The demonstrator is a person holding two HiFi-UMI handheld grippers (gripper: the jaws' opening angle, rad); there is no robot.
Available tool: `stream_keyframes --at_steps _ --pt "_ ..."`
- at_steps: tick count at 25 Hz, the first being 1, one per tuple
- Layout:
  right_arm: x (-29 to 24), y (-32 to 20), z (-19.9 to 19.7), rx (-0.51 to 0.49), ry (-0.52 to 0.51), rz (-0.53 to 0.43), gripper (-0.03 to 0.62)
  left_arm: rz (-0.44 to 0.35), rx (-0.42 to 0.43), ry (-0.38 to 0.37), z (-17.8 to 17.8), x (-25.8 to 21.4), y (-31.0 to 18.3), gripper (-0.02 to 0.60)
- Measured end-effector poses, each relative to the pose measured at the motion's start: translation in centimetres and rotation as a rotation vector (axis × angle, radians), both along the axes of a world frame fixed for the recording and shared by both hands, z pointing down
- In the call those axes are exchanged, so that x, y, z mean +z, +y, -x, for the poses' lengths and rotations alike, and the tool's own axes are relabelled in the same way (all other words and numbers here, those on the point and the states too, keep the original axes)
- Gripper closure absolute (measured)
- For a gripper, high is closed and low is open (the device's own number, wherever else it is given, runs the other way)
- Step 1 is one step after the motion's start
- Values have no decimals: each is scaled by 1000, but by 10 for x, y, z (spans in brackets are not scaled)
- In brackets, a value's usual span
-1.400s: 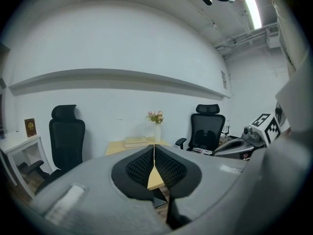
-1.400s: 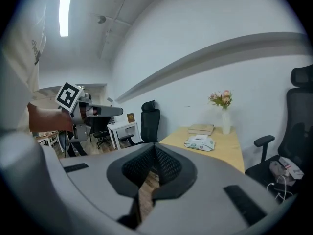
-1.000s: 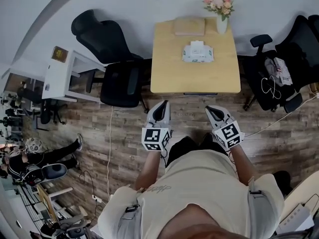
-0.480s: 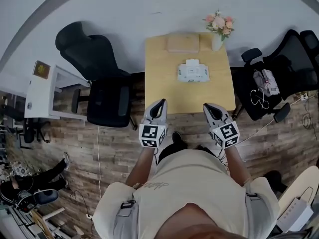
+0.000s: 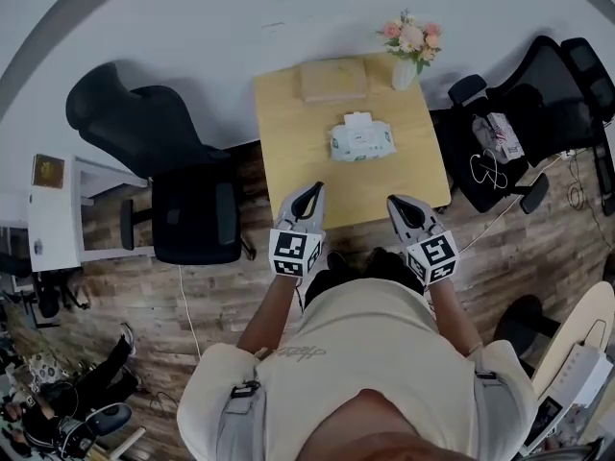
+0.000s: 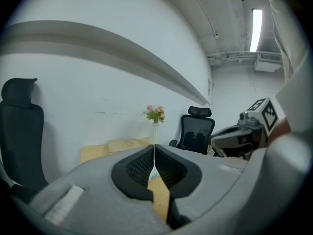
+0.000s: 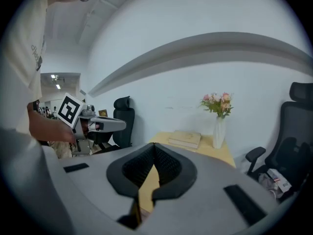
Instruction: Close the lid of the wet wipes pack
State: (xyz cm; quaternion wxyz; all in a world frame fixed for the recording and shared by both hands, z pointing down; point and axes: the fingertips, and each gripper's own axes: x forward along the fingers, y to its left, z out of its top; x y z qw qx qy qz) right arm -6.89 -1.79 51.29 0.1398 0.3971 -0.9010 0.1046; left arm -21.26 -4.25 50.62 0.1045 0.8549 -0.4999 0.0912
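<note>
The wet wipes pack point(image 5: 361, 140), white with green print, lies on the far half of a light wooden table point(image 5: 288, 161); its lid looks raised at the far edge. My left gripper point(image 5: 310, 193) and right gripper point(image 5: 395, 204) hover over the table's near edge, well short of the pack, both shut and holding nothing. In the left gripper view the jaws point(image 6: 154, 153) meet, with a sliver of the pack point(image 6: 153, 175) showing below them. The jaws also meet in the right gripper view point(image 7: 154, 153).
A vase of pink flowers point(image 5: 402, 51) and a flat tan box point(image 5: 333, 79) stand at the table's far edge by the wall. Black office chairs flank the table at left point(image 5: 187, 219) and right point(image 5: 524, 128). A white cabinet point(image 5: 53, 229) is far left.
The person has stepped up to the table, and both grippers now reach over its near edge. Neither gripper has opened.
</note>
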Motion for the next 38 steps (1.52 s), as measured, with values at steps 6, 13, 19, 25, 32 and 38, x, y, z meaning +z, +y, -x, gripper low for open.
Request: stream_keyframes --at_steps 6,13,19,25,32,38 --pt "14 -27 -14 23 23 41 592 67 -3 36 -6 24 -22 565" --pt "18 -86 -4 -57 -32 23 592 81 -54 4 -12 15 -61 565" --pt "17 -148 -9 -106 -66 -3 592 94 -76 -29 -27 6 -117 565" --pt "40 -185 -20 -137 -67 32 591 96 -53 -58 -58 13 -170 565" --pt "62 -212 -29 -180 -18 48 591 134 -8 -90 -72 43 -215 565" --pt "75 -223 -35 -186 -10 84 592 172 17 -104 -75 67 -238 564"
